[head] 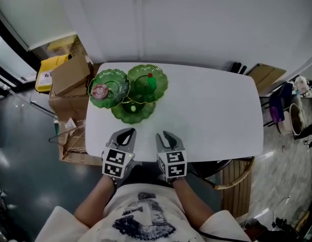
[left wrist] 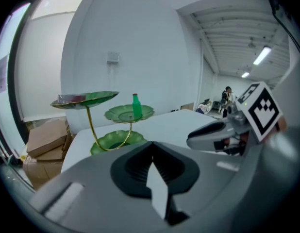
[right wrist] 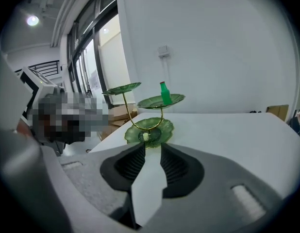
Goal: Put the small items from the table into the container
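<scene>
A green three-tier leaf-dish stand (head: 120,116) stands at the far left of the white table (head: 211,110). One dish holds a small green bottle (head: 150,79), another a pink round item (head: 100,91), and the lowest a small pale item (right wrist: 146,136). Both grippers hover at the table's near edge, well short of the stand. My left gripper (head: 126,132) is shut with nothing between its jaws. My right gripper (head: 163,135) is open by a narrow gap, and nothing is in it. In the left gripper view the bottle (left wrist: 136,106) stands upright on the middle dish.
Cardboard boxes (head: 70,74) and a yellow package (head: 49,68) sit on the floor left of the table. A wicker chair (head: 237,178) stands at the front right corner. Bags and other clutter (head: 290,110) lie beyond the right edge. A white wall runs behind the table.
</scene>
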